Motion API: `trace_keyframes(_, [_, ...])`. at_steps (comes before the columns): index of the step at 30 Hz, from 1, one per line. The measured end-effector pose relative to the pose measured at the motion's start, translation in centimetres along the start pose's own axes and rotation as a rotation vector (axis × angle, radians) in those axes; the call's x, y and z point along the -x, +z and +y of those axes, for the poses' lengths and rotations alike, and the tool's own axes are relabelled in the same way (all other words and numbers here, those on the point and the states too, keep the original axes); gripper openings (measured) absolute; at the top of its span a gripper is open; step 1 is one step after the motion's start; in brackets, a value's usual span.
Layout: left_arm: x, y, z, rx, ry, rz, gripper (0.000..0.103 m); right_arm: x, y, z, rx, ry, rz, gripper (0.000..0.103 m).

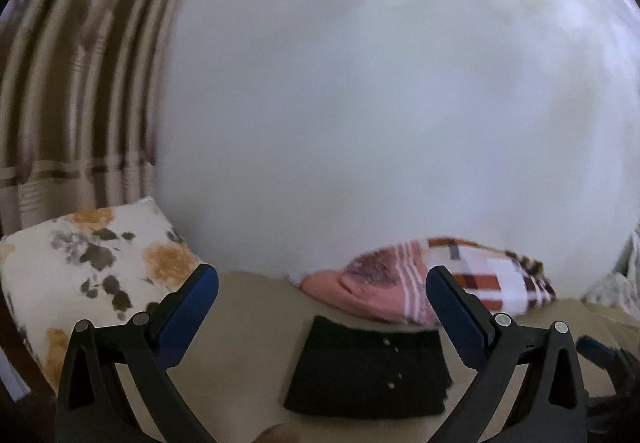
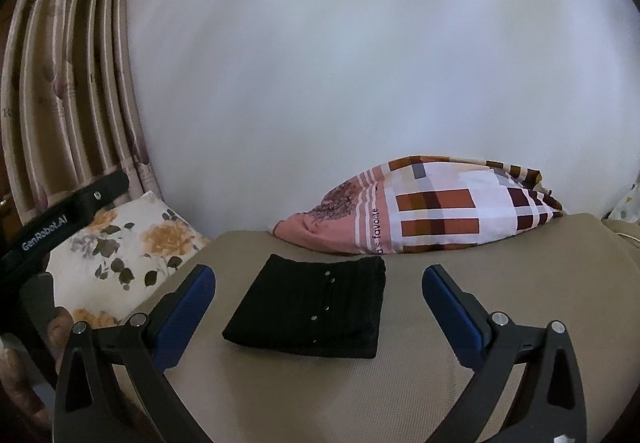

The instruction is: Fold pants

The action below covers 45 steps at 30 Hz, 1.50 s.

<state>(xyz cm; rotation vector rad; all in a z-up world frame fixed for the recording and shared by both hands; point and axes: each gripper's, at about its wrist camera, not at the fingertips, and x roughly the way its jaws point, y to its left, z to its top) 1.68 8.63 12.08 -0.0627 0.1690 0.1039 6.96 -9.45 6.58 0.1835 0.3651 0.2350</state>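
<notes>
Pants [image 2: 310, 311], black and folded into a small rectangle, lie on the beige bed [image 2: 500, 275], near a plaid pillow [image 2: 436, 211]. Left gripper [image 1: 322, 319] and right gripper [image 2: 319, 317] both hover with jaws wide apart, holding nothing.

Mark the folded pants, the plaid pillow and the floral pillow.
folded pants [image 2: 316, 311], right wrist view, middle of the top layer by the snaps.
plaid pillow [image 2: 436, 211], right wrist view, orange check panel on its front.
floral pillow [image 1: 100, 259], left wrist view, centre of the printed face.
</notes>
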Motion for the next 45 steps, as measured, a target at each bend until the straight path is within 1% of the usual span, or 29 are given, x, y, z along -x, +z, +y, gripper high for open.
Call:
trace_keyframes(1, [0.0, -0.1, 0.2, 0.009, 0.002, 0.006, 0.103, 0.0, 0.0, 0.0, 0.001, 0.000, 0.000, 0.103])
trace_keyframes(4, [-0.9, -0.4, 0.4, 0.013, -0.041, 0.070, 0.103, -0.2, -0.1, 0.2, 0.005, -0.006, 0.004, 0.103])
trace_keyframes(8, [-2.0, -1.1, 0.3, 0.010, -0.040, 0.124, 0.103, -0.6, -0.3, 0.3, 0.007, -0.006, 0.015, 0.103])
trace_keyframes(14, [-2.7, -1.9, 0.0, -0.015, -0.025, 0.142, 0.103, -0.8, -0.7, 0.7, 0.029, -0.022, 0.019, 0.103])
trace_keyframes(21, [-2.9, -2.7, -0.3, -0.036, -0.023, 0.152, 0.103, -1.2, -1.1, 0.8, 0.030, -0.019, 0.039, 0.103])
trace_keyframes(34, [-4.1, -4.2, -1.1, -0.071, -0.029, 0.199, 0.103, -2.2, -2.1, 0.4, 0.022, -0.018, 0.076, 0.103])
trace_keyframes(37, [-4.4, -4.6, -1.3, -0.078, -0.048, 0.216, 0.103, -2.6, -2.3, 0.3, 0.020, -0.014, 0.089, 0.103])
trace_keyframes(40, [-4.9, -5.2, -1.6, -0.100, -0.037, 0.222, 0.103, -2.9, -2.5, 0.2, 0.020, -0.012, 0.096, 0.103])
trace_keyframes(43, [-5.2, -5.4, -1.3, -0.080, -0.026, 0.227, 0.103, -3.1, -2.7, 0.1, 0.017, -0.016, 0.107, 0.103])
trace_keyframes(45, [-5.6, -5.5, -1.1, -0.073, -0.039, 0.245, 0.103, -3.4, -2.9, 0.0, 0.014, -0.017, 0.114, 0.103])
